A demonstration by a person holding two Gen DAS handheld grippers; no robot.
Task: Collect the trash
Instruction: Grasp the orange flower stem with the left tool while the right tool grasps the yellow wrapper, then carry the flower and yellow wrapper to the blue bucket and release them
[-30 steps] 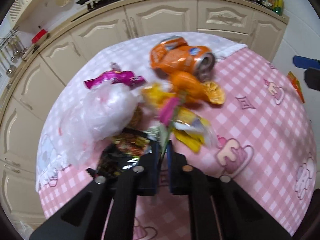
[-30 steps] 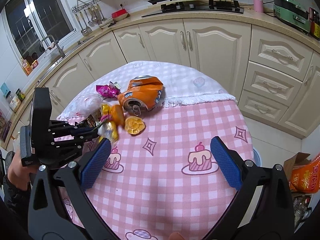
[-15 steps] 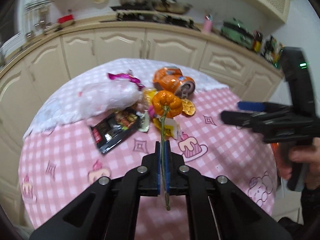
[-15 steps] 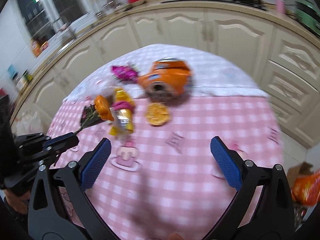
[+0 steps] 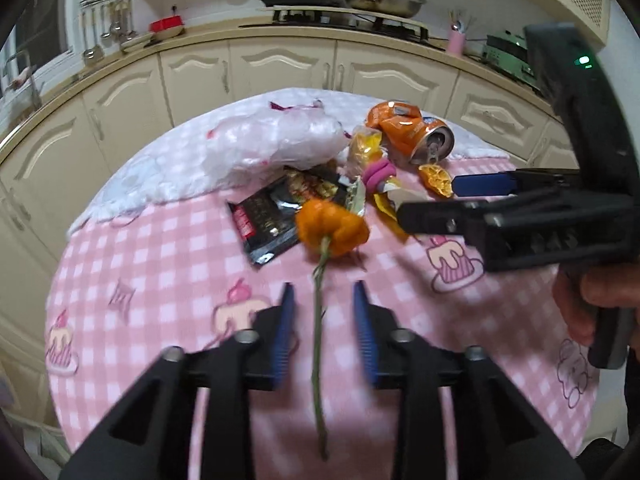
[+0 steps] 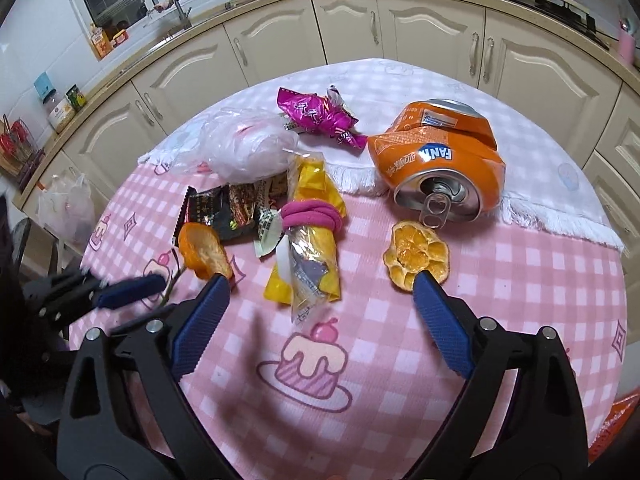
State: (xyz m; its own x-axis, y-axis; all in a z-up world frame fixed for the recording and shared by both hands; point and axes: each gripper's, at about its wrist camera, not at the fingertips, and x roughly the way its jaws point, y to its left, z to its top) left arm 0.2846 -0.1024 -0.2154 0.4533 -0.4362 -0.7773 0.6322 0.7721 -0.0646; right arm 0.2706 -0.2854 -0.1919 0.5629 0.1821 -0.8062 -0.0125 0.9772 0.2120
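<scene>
Two tongs are at work over a round table (image 6: 540,272) with a pink checked cloth. The left tongs (image 5: 322,322) stand parted, their blue pads clear on both sides of a thin green stem that runs between them without touching either; the stem belongs to an orange flower (image 5: 332,228), whose head lies just beyond the tips, over the cloth. Whether the flower rests on the cloth or hangs above it cannot be told. In the right wrist view the same flower (image 6: 202,250) sits beside the left pad of the right tongs (image 6: 320,294), which gape wide and hold nothing.

Between the right tongs' tips and just past them lies a yellow wrapper (image 6: 312,240) bound by a pink band (image 6: 312,218). At the right pad's tip lies a dried orange slice (image 6: 416,258), touching or nearly touching it. Behind the slice a crushed orange can (image 6: 436,156) lies on its side, mouth toward the camera, on a white fringed cloth (image 6: 560,216). Left of the yellow wrapper is a black packet (image 6: 220,208), and behind that a crumpled clear bag (image 6: 244,148). A magenta wrapper (image 6: 316,118) lies farther back, between bag and can. Cream cabinets (image 6: 420,28) curve round behind the table.
</scene>
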